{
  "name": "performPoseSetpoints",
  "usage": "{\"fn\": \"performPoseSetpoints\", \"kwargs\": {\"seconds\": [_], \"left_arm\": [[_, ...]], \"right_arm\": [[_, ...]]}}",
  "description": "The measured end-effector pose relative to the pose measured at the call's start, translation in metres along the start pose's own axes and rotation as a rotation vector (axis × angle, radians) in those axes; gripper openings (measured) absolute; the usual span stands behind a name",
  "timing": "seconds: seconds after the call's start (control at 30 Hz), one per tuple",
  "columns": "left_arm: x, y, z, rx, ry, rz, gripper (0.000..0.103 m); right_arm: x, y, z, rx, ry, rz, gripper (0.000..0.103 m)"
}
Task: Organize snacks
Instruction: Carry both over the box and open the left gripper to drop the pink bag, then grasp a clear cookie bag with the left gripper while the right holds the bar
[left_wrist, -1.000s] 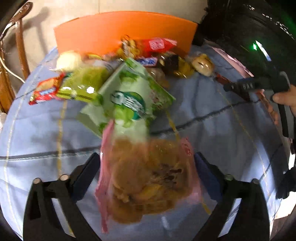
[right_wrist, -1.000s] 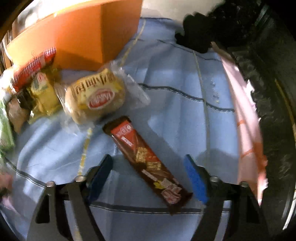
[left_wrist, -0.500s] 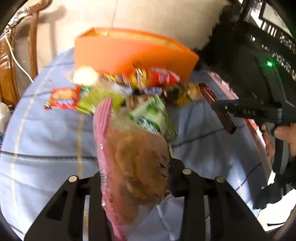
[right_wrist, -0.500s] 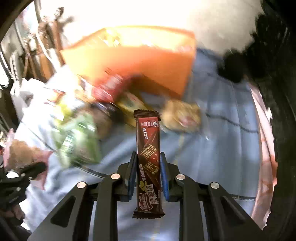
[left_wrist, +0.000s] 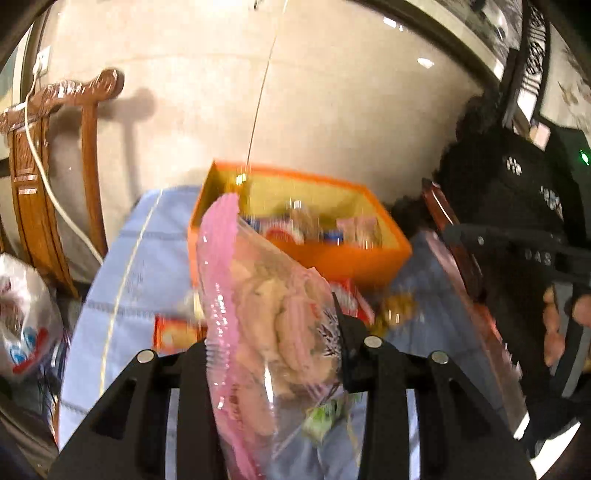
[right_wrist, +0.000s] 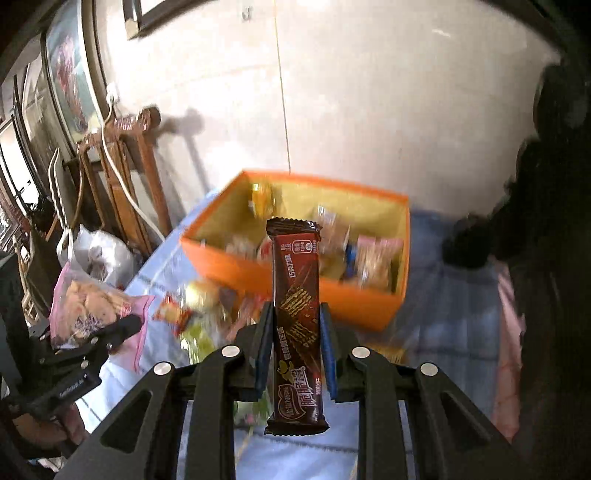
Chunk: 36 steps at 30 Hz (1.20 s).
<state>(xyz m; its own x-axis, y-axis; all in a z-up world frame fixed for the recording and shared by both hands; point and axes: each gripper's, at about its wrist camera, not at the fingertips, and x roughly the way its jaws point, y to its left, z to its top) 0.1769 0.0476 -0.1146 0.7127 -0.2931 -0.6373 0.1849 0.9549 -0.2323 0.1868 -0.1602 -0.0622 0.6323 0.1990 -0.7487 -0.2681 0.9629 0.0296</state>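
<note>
My left gripper (left_wrist: 273, 332) is shut on a clear pink-edged bag of biscuits (left_wrist: 266, 314), held up in the air in front of the orange box (left_wrist: 332, 258). The right gripper (right_wrist: 295, 339) is shut on a brown chocolate wafer bar (right_wrist: 297, 314), which stands upright between the blue pads, also lifted short of the orange box (right_wrist: 295, 288). The box has a yellow inside and holds several wrapped snacks. In the right wrist view the left gripper (right_wrist: 122, 328) and its bag (right_wrist: 88, 302) show at the lower left. The right gripper (left_wrist: 465, 240) with the bar (left_wrist: 454, 243) appears at the right of the left wrist view.
Loose snack packets (right_wrist: 207, 306) lie on the light blue tablecloth (right_wrist: 454, 314) in front of the box. A carved wooden chair (left_wrist: 48, 155) with a white cable and a plastic bag (left_wrist: 22, 325) stand at the left. A dark bag (left_wrist: 517, 184) sits at the right.
Both grippers shut on their snacks, the biscuit bag and the chocolate bar, and lifted them off the cloth toward the orange box, whose inside now shows.
</note>
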Motion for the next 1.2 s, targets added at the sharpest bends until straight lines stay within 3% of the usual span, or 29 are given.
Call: {"fn": "performPoseSetpoints", "kwargs": {"seconds": [0.23,0.47,0.57,0.6,0.63,0.67,0.7,0.8,0.87,1.03,1.07,1.1,1.2], "left_arm": [[0.01,-0.016,0.094,0.062,-0.109,0.015,0.034],[0.042,-0.024,0.151,0.082,-0.105,0.055,0.033],[0.049,-0.02,0.136,0.085,-0.062,0.027,0.034],[0.053,-0.019,0.123,0.109,-0.044,0.033,0.05],[0.059,-0.019,0.105,0.142,-0.034,0.06,0.081],[0.065,-0.019,0.088,0.162,-0.023,0.082,0.093],[0.072,-0.018,0.072,0.173,-0.008,0.087,0.097],[0.109,-0.019,0.024,0.217,0.107,0.124,0.098],[0.13,-0.017,0.001,0.215,0.129,0.153,0.098],[0.177,0.001,-0.01,0.043,0.164,0.131,0.096],[0.185,0.003,-0.012,0.014,0.184,0.119,0.091],[0.194,0.002,-0.014,0.008,0.214,0.122,0.074],[0.196,-0.001,-0.022,0.011,0.206,0.132,0.064]], "right_arm": [[-0.007,-0.008,0.068,-0.035,-0.06,-0.048,0.023],[-0.002,-0.019,0.117,-0.053,-0.09,-0.086,0.023],[-0.004,-0.024,0.115,-0.033,-0.092,-0.046,0.023],[-0.001,-0.023,0.111,-0.032,-0.083,-0.039,0.023],[0.003,-0.023,0.104,-0.035,-0.072,-0.031,0.023],[0.006,-0.021,0.099,-0.035,-0.065,-0.03,0.023],[0.012,-0.022,0.09,-0.031,-0.05,-0.026,0.023],[0.026,-0.025,0.069,-0.01,-0.008,-0.024,0.023],[0.032,-0.025,0.057,-0.003,0.013,-0.027,0.023],[0.037,-0.021,0.036,-0.013,0.061,-0.047,0.023],[0.037,-0.02,0.034,-0.018,0.067,-0.049,0.023],[0.036,-0.019,0.03,-0.024,0.073,-0.054,0.023],[0.032,-0.02,0.026,-0.021,0.07,-0.056,0.023]]}}
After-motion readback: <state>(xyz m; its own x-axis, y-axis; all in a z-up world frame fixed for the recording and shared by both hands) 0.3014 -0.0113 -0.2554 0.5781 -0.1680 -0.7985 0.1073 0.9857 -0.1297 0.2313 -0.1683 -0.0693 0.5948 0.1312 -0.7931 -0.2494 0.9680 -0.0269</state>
